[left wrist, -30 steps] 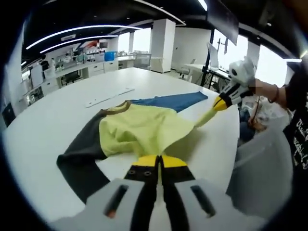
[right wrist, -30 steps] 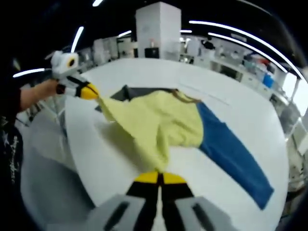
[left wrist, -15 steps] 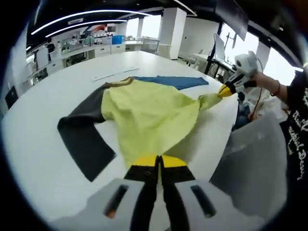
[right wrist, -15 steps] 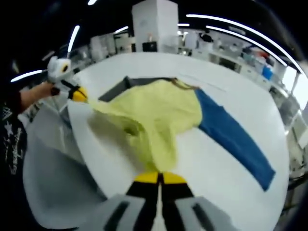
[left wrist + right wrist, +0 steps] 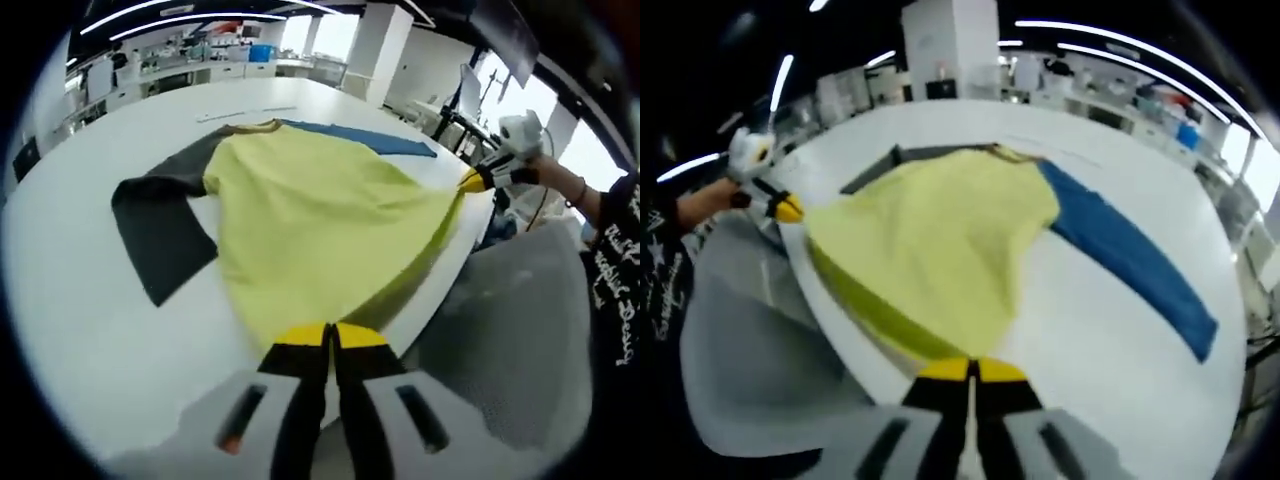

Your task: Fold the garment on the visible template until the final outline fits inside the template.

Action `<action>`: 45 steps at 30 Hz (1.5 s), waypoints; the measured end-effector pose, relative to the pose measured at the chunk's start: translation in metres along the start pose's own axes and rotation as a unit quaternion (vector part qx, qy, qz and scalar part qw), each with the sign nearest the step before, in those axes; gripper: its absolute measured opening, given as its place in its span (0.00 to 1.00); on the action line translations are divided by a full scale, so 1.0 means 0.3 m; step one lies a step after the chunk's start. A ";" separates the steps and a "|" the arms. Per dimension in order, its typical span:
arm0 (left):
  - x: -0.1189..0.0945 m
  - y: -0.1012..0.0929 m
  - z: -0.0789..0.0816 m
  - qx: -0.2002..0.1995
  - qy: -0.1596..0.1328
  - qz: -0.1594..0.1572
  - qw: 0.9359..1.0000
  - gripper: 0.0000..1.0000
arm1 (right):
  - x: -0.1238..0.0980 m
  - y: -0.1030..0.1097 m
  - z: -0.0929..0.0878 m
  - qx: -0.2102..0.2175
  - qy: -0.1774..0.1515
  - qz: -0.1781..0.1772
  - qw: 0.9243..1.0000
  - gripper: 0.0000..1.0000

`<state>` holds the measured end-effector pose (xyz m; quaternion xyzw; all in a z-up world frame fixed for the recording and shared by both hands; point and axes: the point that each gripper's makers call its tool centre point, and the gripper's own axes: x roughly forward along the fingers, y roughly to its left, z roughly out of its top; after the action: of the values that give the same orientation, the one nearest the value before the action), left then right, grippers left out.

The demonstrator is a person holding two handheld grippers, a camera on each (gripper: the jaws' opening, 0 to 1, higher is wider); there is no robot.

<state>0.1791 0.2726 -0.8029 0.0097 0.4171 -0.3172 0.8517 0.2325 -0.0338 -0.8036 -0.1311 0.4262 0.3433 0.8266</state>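
Pulled wider since 0.5 s ago: yellow body of the long-sleeved shirt (image 5: 320, 215) now stretched nearly flat between the 2 grippers, hem drawn past the near edge of the white bench (image 5: 70, 290). Left gripper (image 5: 328, 335) closed, fingers pinching one hem corner; right gripper (image 5: 970, 368) closed on the opposite corner. Seen from the right gripper view, shirt (image 5: 930, 240) lying across the bench (image 5: 1110, 350), blue sleeve (image 5: 1130, 255) flat and pointing away to the right, dark grey sleeve (image 5: 155, 215) flat on the other side. Template outline on the bench not discernible. Lab workstations blurred in the background.
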 end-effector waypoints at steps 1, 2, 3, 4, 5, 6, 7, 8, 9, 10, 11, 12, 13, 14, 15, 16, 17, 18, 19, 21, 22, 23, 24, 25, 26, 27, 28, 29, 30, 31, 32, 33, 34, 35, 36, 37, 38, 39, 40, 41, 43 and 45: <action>0.007 -0.013 -0.011 0.000 0.007 -0.001 1.000 0.00 | 0.001 0.001 -0.007 0.002 0.002 -0.001 1.000 0.00; 0.013 -0.018 -0.019 0.002 0.011 -0.003 1.000 0.00 | 0.000 0.001 -0.018 0.003 0.004 -0.003 1.000 0.00; 0.017 -0.019 -0.028 -0.002 0.017 -0.005 1.000 0.00 | 0.001 0.001 -0.026 0.001 0.007 -0.004 1.000 0.00; 0.018 -0.020 -0.030 -0.004 0.018 -0.005 1.000 0.00 | 0.003 0.000 -0.033 0.001 0.009 -0.006 1.000 0.00; 0.025 -0.023 -0.039 -0.009 0.023 -0.009 1.000 0.00 | 0.006 -0.002 -0.044 0.002 0.011 -0.008 1.000 0.00; 0.030 -0.025 -0.047 -0.013 0.027 -0.011 0.999 0.00 | 0.009 -0.002 -0.051 0.002 0.013 -0.008 1.000 0.00; 0.037 -0.030 -0.057 -0.017 0.034 -0.010 0.999 0.00 | 0.012 -0.002 -0.061 0.005 0.014 -0.009 1.000 0.00; 0.041 -0.031 -0.063 -0.017 0.039 -0.010 0.999 0.00 | 0.013 -0.001 -0.065 0.005 0.014 -0.009 1.000 0.00; 0.048 -0.025 -0.070 -0.015 0.043 -0.007 0.999 0.00 | 0.017 0.002 -0.074 0.006 0.015 -0.009 1.000 0.00; 0.050 -0.025 -0.074 -0.014 0.047 -0.007 0.999 0.00 | 0.019 0.004 -0.081 0.007 0.016 -0.009 1.000 0.00; 0.050 -0.030 -0.072 -0.012 0.050 -0.008 0.999 0.00 | 0.022 0.005 -0.085 0.007 0.016 -0.009 1.000 0.00; 0.051 -0.033 -0.073 -0.009 0.053 -0.008 0.999 0.00 | 0.030 0.004 -0.094 0.004 0.017 -0.011 1.000 0.00; 0.052 -0.031 -0.078 -0.006 0.055 -0.009 0.998 0.00 | 0.033 0.004 -0.100 0.004 0.020 -0.012 1.000 0.00; 0.054 -0.031 -0.082 -0.002 0.058 -0.009 0.998 0.00 | 0.034 0.004 -0.110 0.003 0.024 -0.012 1.000 0.00; 0.055 -0.035 -0.080 0.000 0.059 -0.009 0.998 0.00 | 0.035 0.004 -0.114 0.002 0.025 -0.013 1.000 0.00; 0.055 -0.035 -0.081 0.000 0.061 -0.008 0.998 0.00 | 0.038 0.001 -0.120 -0.001 0.028 -0.013 1.000 0.00; 0.055 -0.035 -0.082 -0.001 0.062 -0.007 0.998 0.00 | 0.040 0.000 -0.123 -0.003 0.030 -0.014 0.999 0.00; 0.055 -0.036 -0.083 -0.003 0.062 -0.008 0.998 0.00 | 0.042 -0.003 -0.127 -0.004 0.032 -0.014 0.999 0.00; 0.056 -0.033 -0.086 -0.005 0.062 -0.007 0.998 0.00 | 0.044 -0.004 -0.129 -0.004 0.033 -0.014 0.999 0.00; 0.056 -0.034 -0.090 -0.008 0.064 -0.007 0.998 0.00 | 0.046 -0.006 -0.132 -0.003 0.034 -0.013 0.999 0.00; 0.056 -0.035 -0.092 -0.009 0.064 -0.008 0.998 0.00 | 0.045 -0.005 -0.133 -0.004 0.035 -0.013 0.999 0.00; 0.056 -0.037 -0.095 -0.010 0.066 -0.008 0.998 0.00 | 0.046 -0.005 -0.137 -0.006 0.038 -0.014 0.999 0.00; 0.056 -0.037 -0.097 -0.011 0.066 -0.008 0.998 0.00 | 0.047 -0.006 -0.142 -0.009 0.040 -0.014 0.999 0.00; 0.057 -0.037 -0.100 -0.012 0.067 -0.009 0.998 0.00 | 0.047 -0.006 -0.144 -0.010 0.041 -0.015 0.999 0.00; 0.057 -0.038 -0.101 -0.012 0.067 -0.009 0.998 0.00 | 0.049 -0.005 -0.148 -0.011 0.043 -0.015 0.999 0.00; 0.058 -0.035 -0.105 -0.012 0.068 -0.009 0.998 0.00 | 0.050 -0.004 -0.151 -0.010 0.043 -0.015 0.999 0.00; 0.058 -0.035 -0.106 -0.013 0.068 -0.008 0.998 0.00 | 0.051 -0.003 -0.152 -0.009 0.043 -0.015 0.999 0.00; 0.059 -0.032 -0.108 -0.014 0.067 -0.008 0.998 0.00 | 0.052 -0.002 -0.153 -0.007 0.044 -0.015 0.999 0.00; 0.059 -0.031 -0.108 -0.014 0.066 -0.007 0.998 0.00 | 0.051 -0.003 -0.153 -0.006 0.043 -0.015 0.999 0.00; 0.058 -0.032 -0.107 -0.013 0.065 -0.007 0.998 0.00 | 0.050 -0.004 -0.153 -0.003 0.042 -0.016 0.999 0.00; 0.058 -0.031 -0.107 -0.014 0.063 -0.007 0.998 0.00 | 0.049 -0.003 -0.152 -0.002 0.042 -0.016 0.999 0.00; 0.059 -0.031 -0.109 -0.017 0.063 -0.007 0.998 0.00 | 0.049 -0.002 -0.152 -0.001 0.041 -0.016 0.999 0.00; 0.058 -0.030 -0.110 -0.020 0.062 -0.007 0.998 0.00 | 0.048 -0.001 -0.152 -0.001 0.041 -0.016 0.999 0.00; 0.058 -0.032 -0.110 -0.021 0.062 -0.007 0.998 0.00 | 0.048 -0.001 -0.153 0.000 0.040 -0.016 0.999 0.00; 0.058 -0.033 -0.110 -0.023 0.062 -0.007 0.998 0.00 | 0.048 -0.001 -0.154 0.001 0.040 -0.016 0.999 0.00; 0.058 -0.034 -0.110 -0.024 0.063 -0.007 0.998 0.00 | 0.049 -0.001 -0.156 0.002 0.041 -0.016 0.999 0.00; 0.058 -0.034 -0.111 -0.023 0.063 -0.007 0.998 0.00 | 0.049 -0.001 -0.158 0.003 0.041 -0.016 0.999 0.00; 0.057 -0.031 -0.112 -0.022 0.064 -0.007 0.998 0.00 | 0.049 -0.001 -0.160 0.004 0.041 -0.016 0.999 0.00; 0.057 -0.030 -0.113 -0.022 0.065 -0.007 0.998 0.00 | 0.049 -0.001 -0.160 0.004 0.040 -0.016 0.999 0.00; 0.058 -0.033 -0.112 -0.021 0.064 -0.008 0.998 0.00 | 0.048 -0.003 -0.162 0.006 0.040 -0.016 0.999 0.00; 0.056 -0.032 -0.109 -0.023 0.061 -0.009 0.998 0.01 | 0.047 -0.012 -0.171 0.019 0.042 -0.021 0.999 0.00; 0.054 -0.030 -0.111 -0.032 0.061 -0.010 0.998 0.01 | 0.043 -0.023 -0.177 0.031 0.040 -0.025 0.998 0.00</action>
<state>0.1578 0.2661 -0.8340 -0.0020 0.4784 -0.3109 0.8213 0.2097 -0.0600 -0.8464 -0.1294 0.4658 0.3035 0.8211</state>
